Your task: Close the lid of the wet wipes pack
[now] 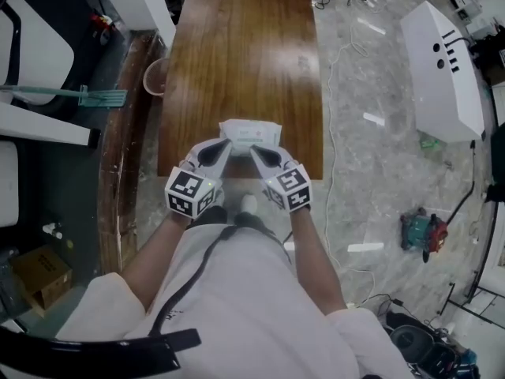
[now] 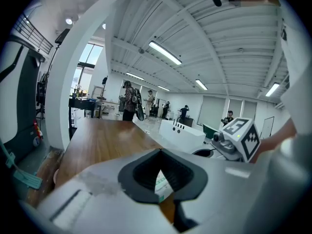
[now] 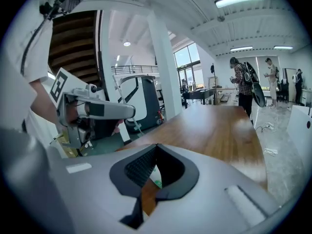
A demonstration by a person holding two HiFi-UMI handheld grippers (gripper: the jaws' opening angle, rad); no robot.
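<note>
The jaws of the right gripper are fully closed, tip to tip, with nothing between them. The jaws of the left gripper also meet at the tips and are empty. Both grippers point at the wet wipes pack, apparently clear of it. The pack lies flat near the near edge of the wooden counter.

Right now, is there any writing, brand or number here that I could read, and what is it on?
No text here can be read.
Wipes pack: its print is too small and blurred.
Left cube and right cube: black-and-white square patterns only, no words.
</note>
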